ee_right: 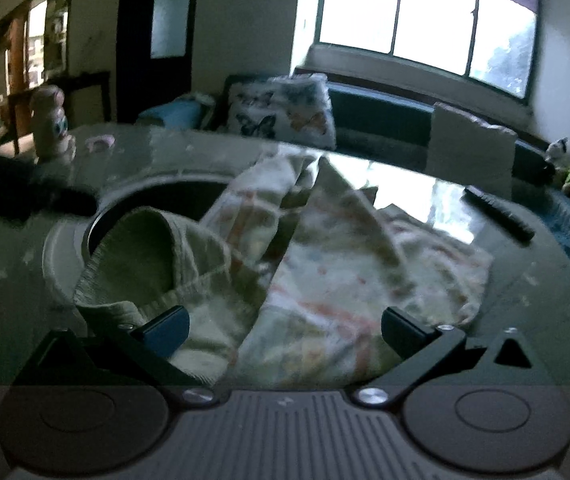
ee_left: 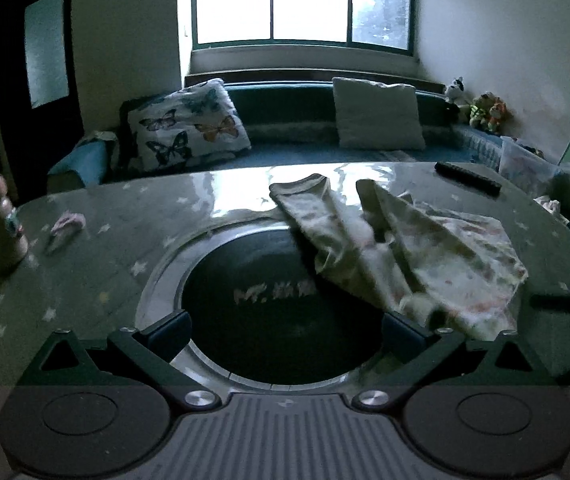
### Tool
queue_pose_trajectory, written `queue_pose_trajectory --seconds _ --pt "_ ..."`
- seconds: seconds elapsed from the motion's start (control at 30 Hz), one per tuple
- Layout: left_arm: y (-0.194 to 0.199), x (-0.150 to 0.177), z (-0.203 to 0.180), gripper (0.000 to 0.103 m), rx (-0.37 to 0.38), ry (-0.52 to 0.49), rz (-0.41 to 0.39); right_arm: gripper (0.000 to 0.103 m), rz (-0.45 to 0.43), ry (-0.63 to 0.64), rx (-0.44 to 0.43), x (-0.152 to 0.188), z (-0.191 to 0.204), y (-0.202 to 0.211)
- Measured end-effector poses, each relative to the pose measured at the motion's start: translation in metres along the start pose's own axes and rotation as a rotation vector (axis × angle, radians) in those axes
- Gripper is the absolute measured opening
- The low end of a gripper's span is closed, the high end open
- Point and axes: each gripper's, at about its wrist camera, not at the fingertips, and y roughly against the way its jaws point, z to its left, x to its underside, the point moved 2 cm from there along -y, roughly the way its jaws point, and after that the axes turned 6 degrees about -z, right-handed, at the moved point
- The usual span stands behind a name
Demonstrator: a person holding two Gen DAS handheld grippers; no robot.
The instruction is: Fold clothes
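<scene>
Both grippers are spread wide, gripping nothing. The left gripper (ee_left: 285, 330) hovers over the table's dark round inset (ee_left: 269, 312) — the crumpled printed garment (ee_left: 417, 248) lies ahead to its right. The right gripper (ee_right: 285, 330) sits right above the garment (ee_right: 345, 272) — cloth spreads between its fingers.

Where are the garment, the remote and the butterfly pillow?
garment (ee_right: 337, 276), right wrist view, printed body.
remote (ee_left: 468, 178), left wrist view, middle of its top.
butterfly pillow (ee_left: 189, 126), left wrist view, front face.

Both wrist views look low across the table (ee_left: 85, 248) toward the window (ee_left: 301, 0), the right seemingly nearer.
</scene>
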Motion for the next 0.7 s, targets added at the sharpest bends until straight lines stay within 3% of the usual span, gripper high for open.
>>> queue_pose_trajectory --seconds 0.23,0.47,0.7 --pt "-0.044 -0.02 -0.02 0.098 0.039 -0.039 0.012 0.102 0.042 0.039 -0.045 0.014 0.002 -0.007" --pt "-0.091 -0.039 -0.029 0.092 0.044 -0.058 0.016 0.102 -0.034 0.021 -0.047 -0.025 -0.028 -0.007" --pt "-0.14 -0.055 -0.028 0.081 0.033 -0.072 0.055 0.088 -0.05 -0.031 -0.024 -0.062 -0.065 -0.046"
